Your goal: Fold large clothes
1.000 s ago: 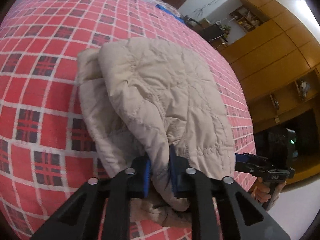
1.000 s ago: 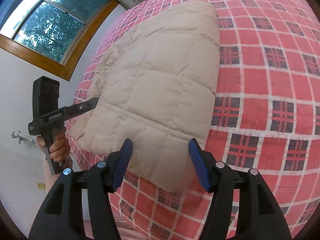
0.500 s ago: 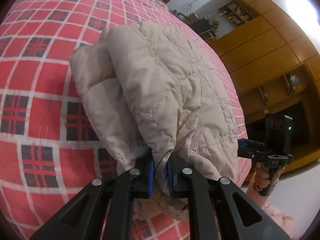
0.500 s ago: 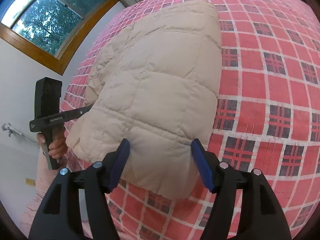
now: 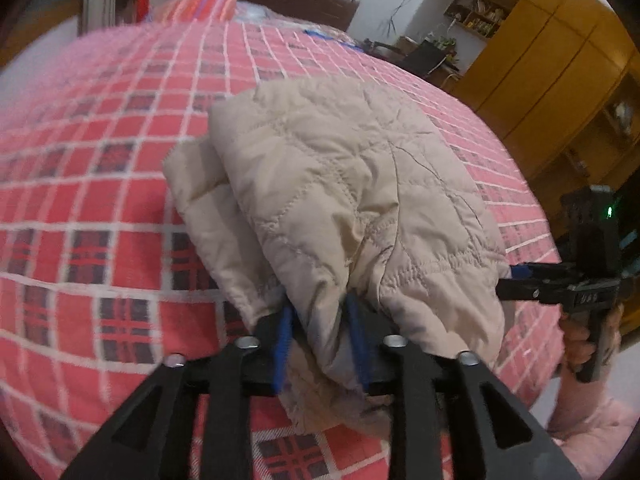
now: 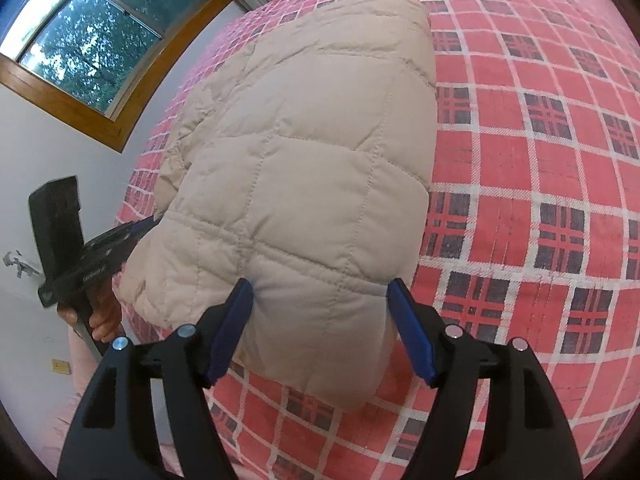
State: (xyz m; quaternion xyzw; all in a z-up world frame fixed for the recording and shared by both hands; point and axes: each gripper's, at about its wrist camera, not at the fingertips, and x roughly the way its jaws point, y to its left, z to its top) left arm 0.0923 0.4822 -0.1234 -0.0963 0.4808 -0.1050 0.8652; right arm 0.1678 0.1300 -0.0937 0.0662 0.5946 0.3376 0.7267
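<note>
We pinch the jacket [image 5: 344, 200] hem in our left hand-held gripper [image 5: 320, 340] to lift it; our right hand-held gripper [image 6: 320, 328] straddles the corner, spread wide, ready to clamp.

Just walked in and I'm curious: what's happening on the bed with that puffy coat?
A person is folding a beige quilted jacket on a bed with a red plaid bedspread, holding a claw tool in each hand. The left claw is clamped on a bunched fold at the jacket's near edge. The right claw is open, its fingers either side of the jacket's near corner without pinching it. The jacket is already doubled over into a thick bundle near the edge of the bed.
</note>
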